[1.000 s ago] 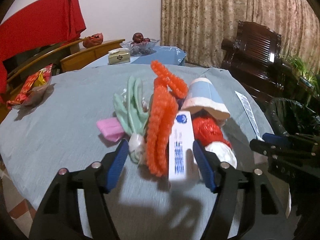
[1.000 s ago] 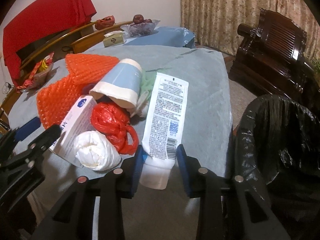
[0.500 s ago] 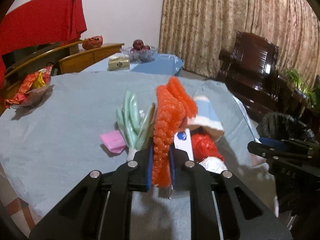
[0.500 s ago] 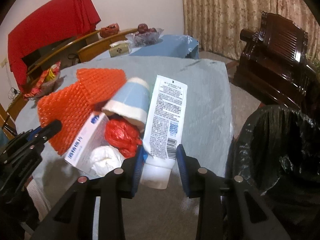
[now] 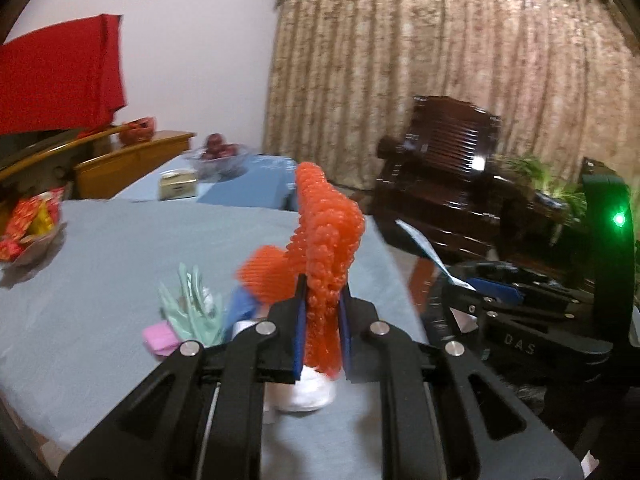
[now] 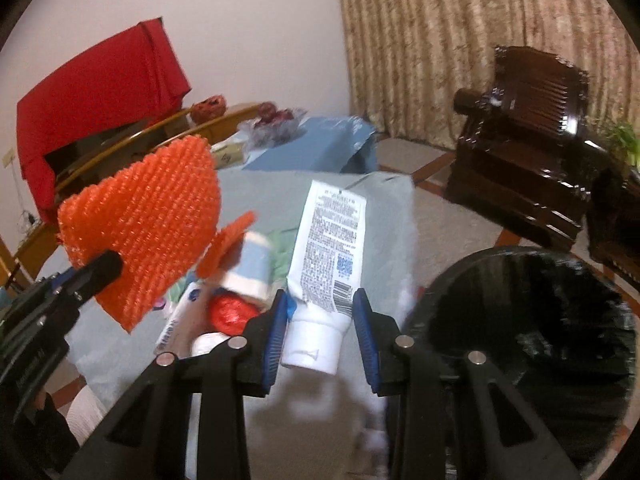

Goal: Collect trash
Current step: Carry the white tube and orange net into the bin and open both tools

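Left gripper (image 5: 322,326): low centre of the left wrist view; jaws nearly shut, clamped on the orange mesh (image 5: 326,248), where a second ago they stood wide around it.

Right gripper (image 6: 320,330): low centre of the right wrist view; jaws partly closed on the cap end of the white tube (image 6: 330,248), same hold as a second ago.

Orange mesh: stands up from the left jaws and is now lifted off the worktop (image 5: 100,264); in the right wrist view it hangs at middle left, clear of the pile.

White tube: raised with the right gripper, label side up, its far end pointing to the upper centre of the frame.

Pile: paper cup (image 6: 250,268), red bag (image 6: 232,312), white wad (image 5: 300,390), green wrapper (image 5: 192,306) and pink scrap (image 5: 160,338) remain on the worktop below the grippers.

Bin (image 6: 520,320): black-lined, lower right of the right wrist view, mouth open, just beside the worktop edge.

Change: both pieces have gone from resting on the worktop to being carried above it.

Meaning: two pieces look ready to go to the bin; most of the pile is still to collect.

Far: red cloth (image 6: 100,100) upper left, curtain (image 5: 440,60) and dark chair (image 6: 532,128) at right.
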### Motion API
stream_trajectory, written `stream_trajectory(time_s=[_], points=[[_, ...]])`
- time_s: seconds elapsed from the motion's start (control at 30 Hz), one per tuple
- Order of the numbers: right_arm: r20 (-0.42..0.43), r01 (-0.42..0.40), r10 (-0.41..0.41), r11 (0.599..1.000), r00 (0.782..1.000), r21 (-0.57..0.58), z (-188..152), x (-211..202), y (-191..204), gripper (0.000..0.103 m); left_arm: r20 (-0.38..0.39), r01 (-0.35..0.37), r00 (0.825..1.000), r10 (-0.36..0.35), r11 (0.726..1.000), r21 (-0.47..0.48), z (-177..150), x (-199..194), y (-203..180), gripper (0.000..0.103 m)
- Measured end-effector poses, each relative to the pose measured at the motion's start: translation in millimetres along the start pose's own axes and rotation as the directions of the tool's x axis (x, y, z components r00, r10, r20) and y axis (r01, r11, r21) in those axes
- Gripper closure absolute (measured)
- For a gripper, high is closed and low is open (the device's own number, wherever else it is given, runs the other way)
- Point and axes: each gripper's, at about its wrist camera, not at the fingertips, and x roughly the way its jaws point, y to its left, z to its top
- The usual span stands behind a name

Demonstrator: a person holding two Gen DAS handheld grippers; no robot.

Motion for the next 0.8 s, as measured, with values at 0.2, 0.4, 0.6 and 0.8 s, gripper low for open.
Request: stream_trajectory(time_s=[0.2, 0.4, 0.6, 0.8], points=[[0.016, 0.097, -0.099, 0.993, 0.995, 0.063, -3, -27, -51, 0.07, -0.032, 0.128, 0.991, -0.127, 0.991, 0.036, 1, 20, -49, 0.09], [-0.008, 0.204, -0.204, 0.971, 0.979, 0.126, -13, -37, -107, 0.07, -0.108, 0.227, 0.97, -0.22, 0.972, 0.057, -7, 51, -89, 0.09], [-0.042, 0.273, -0.27, 0.949, 0.962, 0.158, -25, -34, -145, 0.07, -0.155, 0.306, 0.945, -0.289, 0.946, 0.103, -14, 83, -129, 0.09], [-0.081, 0.333, -0.324, 0.927, 0.943, 0.17, -36, -28, -172, 0.061, -0.205, 0.387, 0.91, -0.359, 0.915, 0.112, -22, 111, -161, 0.068]])
